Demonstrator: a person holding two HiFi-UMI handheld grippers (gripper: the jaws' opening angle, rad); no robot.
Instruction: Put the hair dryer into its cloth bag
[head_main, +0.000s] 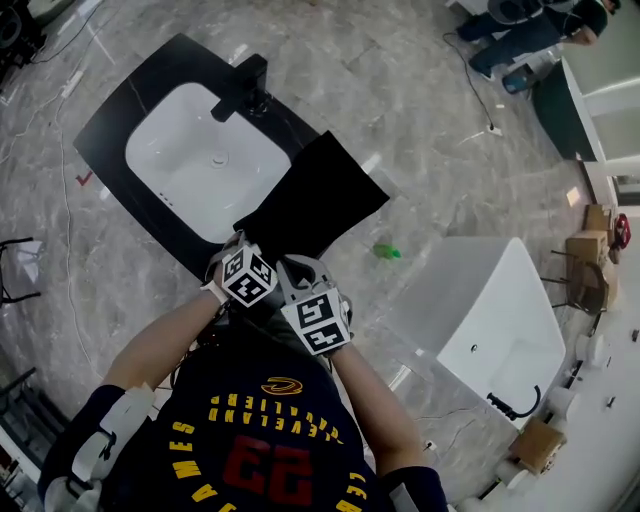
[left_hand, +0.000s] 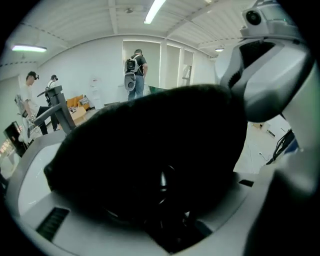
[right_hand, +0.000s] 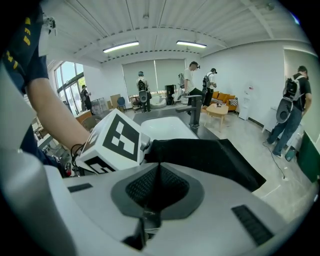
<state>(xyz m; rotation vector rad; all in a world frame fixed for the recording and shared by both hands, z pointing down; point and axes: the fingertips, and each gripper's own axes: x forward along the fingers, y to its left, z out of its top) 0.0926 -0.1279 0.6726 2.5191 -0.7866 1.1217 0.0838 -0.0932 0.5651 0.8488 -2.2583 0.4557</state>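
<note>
Cloth bag: a black cloth bag (head_main: 318, 195) is laid on the dark worktop (head_main: 130, 105), just beside the white sink (head_main: 205, 160). Its far end hangs past the worktop's edge.

Hair dryer: no hair dryer is seen in any view. It cannot be told if it is under the bag, inside it, or somewhere else.

Left tool: the left tool (head_main: 240, 248) is placed at the near end of the bag. In the left gripper view its jaws are covered by black cloth, so the bag's edge is judged to be pinched in them.

Right tool: the right tool (right_hand: 159, 150) is seen with its jaws closed tight together. The bag's edge is met right at the tips, so a bit of cloth is judged to be pinched there too.

Which way the bag lies: the bag is stretched out straight ahead of both tools. Its long side runs away from the person, towards the far right. Both tools are set side by side at the same near end, and neither is nearer than the other.

Step in hand: the near end is likely being held so the bag's mouth can be pulled open.

Next: the dryer must be found first.
</note>
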